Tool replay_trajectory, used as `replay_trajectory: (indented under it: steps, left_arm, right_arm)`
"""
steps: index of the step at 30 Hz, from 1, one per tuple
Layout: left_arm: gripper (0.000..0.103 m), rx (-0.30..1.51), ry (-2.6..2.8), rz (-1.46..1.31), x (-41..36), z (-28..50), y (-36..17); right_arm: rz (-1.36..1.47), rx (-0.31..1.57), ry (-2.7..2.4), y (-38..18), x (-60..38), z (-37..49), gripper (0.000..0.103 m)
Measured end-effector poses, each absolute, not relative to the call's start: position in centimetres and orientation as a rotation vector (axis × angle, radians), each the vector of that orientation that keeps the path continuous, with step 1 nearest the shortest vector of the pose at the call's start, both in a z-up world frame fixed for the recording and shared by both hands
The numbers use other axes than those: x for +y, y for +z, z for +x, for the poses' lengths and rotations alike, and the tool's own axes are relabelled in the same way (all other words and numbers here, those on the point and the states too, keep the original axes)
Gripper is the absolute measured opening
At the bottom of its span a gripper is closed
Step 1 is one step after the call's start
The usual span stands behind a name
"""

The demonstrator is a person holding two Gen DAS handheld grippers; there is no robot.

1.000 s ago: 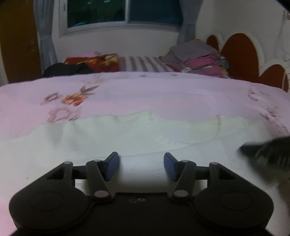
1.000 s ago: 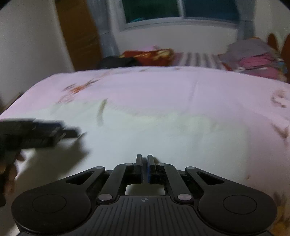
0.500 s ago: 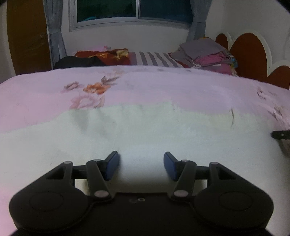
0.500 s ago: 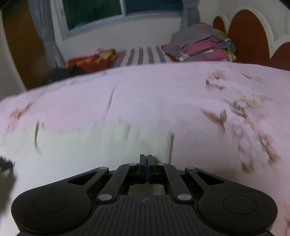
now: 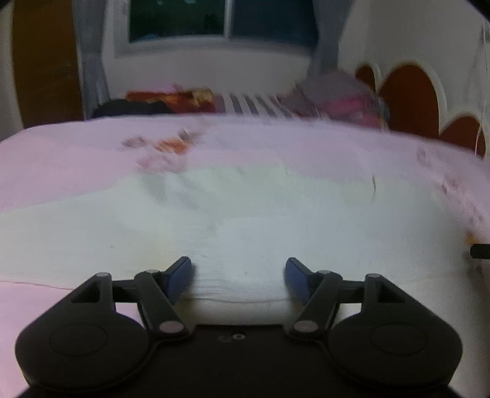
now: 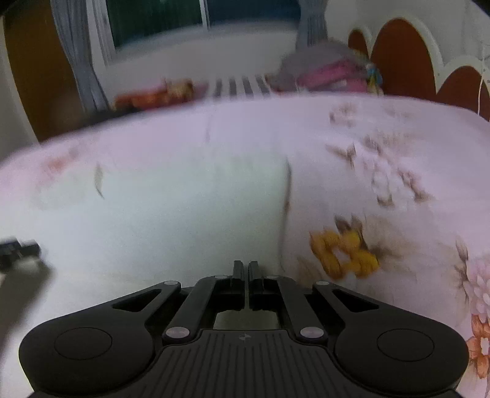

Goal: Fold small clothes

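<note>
A pale white-green garment (image 5: 245, 220) lies flat on the pink floral bedsheet (image 5: 61, 165). My left gripper (image 5: 239, 275) is open, its blue pads on either side of the garment's near hem. The garment also shows in the right wrist view (image 6: 171, 214), with its right edge near the middle. My right gripper (image 6: 245, 271) is shut with nothing visible between its fingers, low over the garment's near right corner. The left gripper's tip (image 6: 18, 248) shows at the left edge of the right wrist view. The right gripper's tip (image 5: 480, 251) shows at the right edge of the left wrist view.
A stack of folded clothes (image 5: 340, 98) and a red-orange blanket (image 5: 171, 98) lie at the far end of the bed. A red and white scalloped headboard (image 5: 410, 98) stands at the right. A window (image 5: 220, 18) and curtains are behind.
Both views have shifted. The left gripper has moved back so the garment's near hem lies between its pads. The right gripper has swung to the garment's right edge and stayed shut.
</note>
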State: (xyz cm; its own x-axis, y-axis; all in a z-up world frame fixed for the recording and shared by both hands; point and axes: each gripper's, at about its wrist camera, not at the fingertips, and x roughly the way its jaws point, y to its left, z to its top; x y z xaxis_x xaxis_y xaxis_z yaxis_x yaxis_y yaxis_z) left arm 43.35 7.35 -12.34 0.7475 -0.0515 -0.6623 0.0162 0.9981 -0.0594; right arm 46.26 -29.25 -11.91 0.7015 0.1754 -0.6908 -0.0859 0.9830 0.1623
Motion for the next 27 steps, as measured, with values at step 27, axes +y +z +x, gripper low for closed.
replay_trajectory:
  steps: [27]
  left_arm:
    - [0.044,0.433,0.532,-0.892,44.4,36.9,-14.8]
  right_arm:
    - [0.317,0.785,-0.027,-10.4,-29.1,44.5,0.002]
